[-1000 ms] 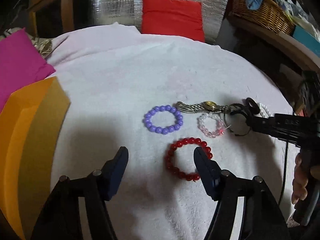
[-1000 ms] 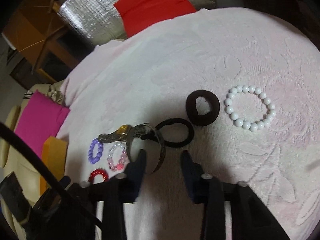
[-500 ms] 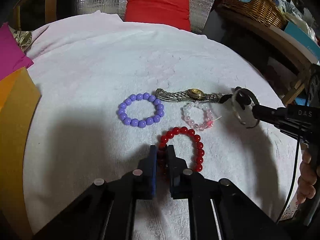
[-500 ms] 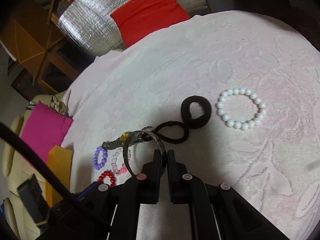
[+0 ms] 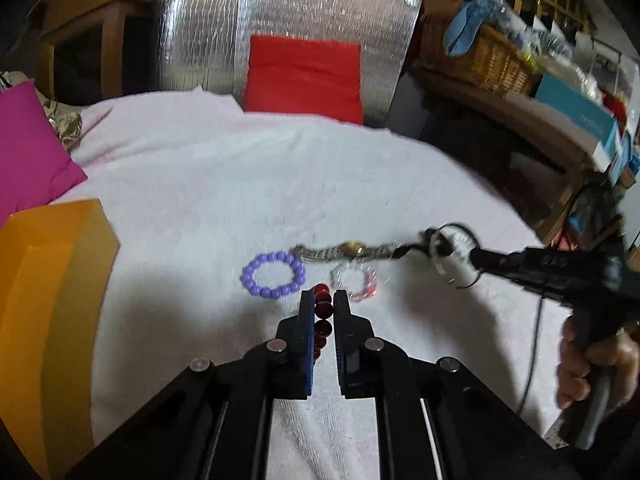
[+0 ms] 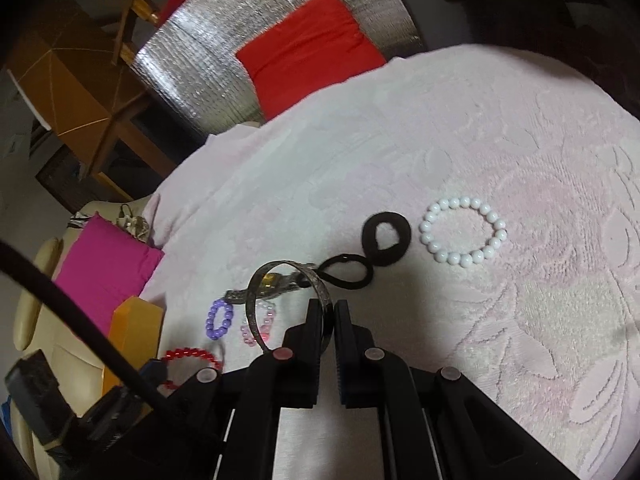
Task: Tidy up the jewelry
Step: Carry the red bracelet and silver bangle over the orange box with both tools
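Observation:
My left gripper [image 5: 323, 300] is shut on the red bead bracelet [image 5: 323, 316] and holds it above the pale pink cloth; it also shows in the right wrist view [image 6: 188, 358]. My right gripper [image 6: 328, 308] is shut on a silver bangle [image 6: 280, 280], held above the cloth; the bangle shows in the left wrist view [image 5: 456, 256]. On the cloth lie a purple bead bracelet [image 5: 273, 275], a pink bead bracelet [image 5: 354, 280], a gold-faced watch [image 5: 348, 250], a thin black hair tie [image 6: 348, 272], a brown scrunchie [image 6: 386, 240] and a white bead bracelet [image 6: 464, 232].
An orange box [image 5: 48, 300] stands open at the left edge of the cloth [image 5: 240, 180]. A magenta cushion [image 5: 28, 148] lies behind it. A red cushion [image 5: 304, 76] leans on a silver panel at the back. A wicker basket [image 5: 480, 56] sits on a shelf at right.
My left gripper closed on the red bracelet and lifted it off the cloth. My right gripper closed on the silver bangle and raised it.

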{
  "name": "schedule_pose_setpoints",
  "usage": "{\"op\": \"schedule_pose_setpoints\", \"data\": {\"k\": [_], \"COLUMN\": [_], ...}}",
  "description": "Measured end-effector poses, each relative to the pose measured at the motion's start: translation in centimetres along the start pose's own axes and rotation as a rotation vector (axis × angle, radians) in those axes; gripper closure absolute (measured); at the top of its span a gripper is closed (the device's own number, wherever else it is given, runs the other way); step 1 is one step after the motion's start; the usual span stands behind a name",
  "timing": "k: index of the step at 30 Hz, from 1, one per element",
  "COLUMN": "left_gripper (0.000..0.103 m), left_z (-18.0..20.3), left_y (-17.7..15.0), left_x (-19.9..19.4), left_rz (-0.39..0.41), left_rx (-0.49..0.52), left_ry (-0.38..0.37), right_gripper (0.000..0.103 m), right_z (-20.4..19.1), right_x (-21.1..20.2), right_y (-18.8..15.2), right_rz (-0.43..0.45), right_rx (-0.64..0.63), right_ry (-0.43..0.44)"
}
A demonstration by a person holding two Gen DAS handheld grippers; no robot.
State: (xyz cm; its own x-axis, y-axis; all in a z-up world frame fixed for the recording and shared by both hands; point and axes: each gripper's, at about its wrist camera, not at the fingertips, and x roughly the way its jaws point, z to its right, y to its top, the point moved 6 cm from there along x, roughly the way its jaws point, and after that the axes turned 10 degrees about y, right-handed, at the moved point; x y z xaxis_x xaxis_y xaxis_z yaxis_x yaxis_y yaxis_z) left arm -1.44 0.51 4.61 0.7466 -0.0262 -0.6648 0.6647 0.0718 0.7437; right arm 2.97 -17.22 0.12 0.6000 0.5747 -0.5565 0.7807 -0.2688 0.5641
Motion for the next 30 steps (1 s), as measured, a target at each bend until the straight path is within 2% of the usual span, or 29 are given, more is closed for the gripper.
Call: {"op": "schedule_pose_setpoints", "data": {"k": [9, 15, 20, 23, 30], "left_gripper": [0.094, 0.094, 0.094, 0.094, 0.094], "left_z": [-2.1, -4.3, -7.4, -10.0, -17.5], "left_y": [1.3, 1.4, 1.5, 1.2, -0.1], "left_x": [-5.7, -10.2, -14.1, -15.3, -15.5], "left_rz": [0.107, 0.181, 0.253, 0.276, 0.25], "left_rx": [-0.065, -0.096, -0.096, -0.1, -0.172], "left_ry": [-0.008, 0.047, 0.157, 0.251, 0.439], "right_gripper": [0.096, 0.096, 0.096, 0.096, 0.096], "right_z": [-4.5, -8.9, -14.4, -17.7, -24.4], "right_x": [1.1, 2.3, 3.5, 4.3, 7.3], "right_y": [-0.8, -2.7, -5.2, -6.6, -8.4], "right_rz": [0.0, -0.027, -0.07, -0.099, -0.146], "right_rx": [-0.072, -0.118, -0.202, -0.26, -0.351], "right_ry": [0.104, 0.179, 0.233, 0.247, 0.256]}}
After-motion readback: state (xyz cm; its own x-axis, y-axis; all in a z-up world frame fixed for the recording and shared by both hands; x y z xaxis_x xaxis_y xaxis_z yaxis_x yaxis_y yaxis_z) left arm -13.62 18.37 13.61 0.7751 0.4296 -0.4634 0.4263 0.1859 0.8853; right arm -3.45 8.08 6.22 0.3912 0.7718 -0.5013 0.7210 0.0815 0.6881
